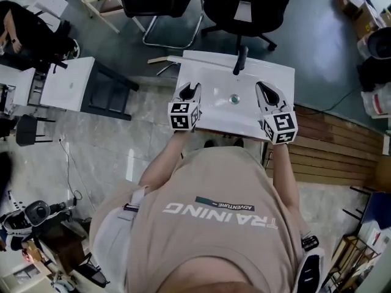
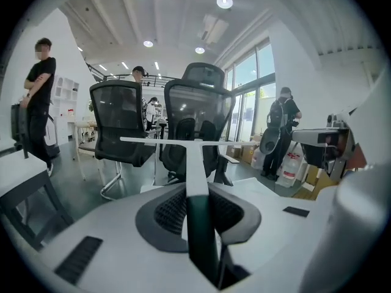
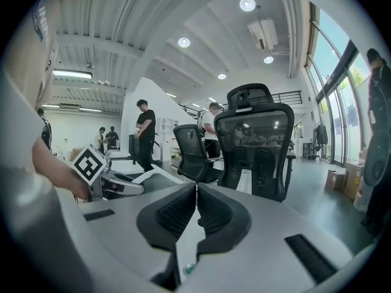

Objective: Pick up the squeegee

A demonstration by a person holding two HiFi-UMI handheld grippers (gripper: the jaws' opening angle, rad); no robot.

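We're over the white tabletop. At its near left, the left hand-held gripper is clamped on the squeegee, handle between the pads, blade pointing far. The right hand-held gripper is pinched closed and empty.

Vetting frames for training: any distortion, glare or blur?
Left gripper view: heavy fisheye, black corners; the squeegee handle is slightly soft up close. Right gripper view: same fisheye, bright ceiling lights. Head view: even light, sharp.
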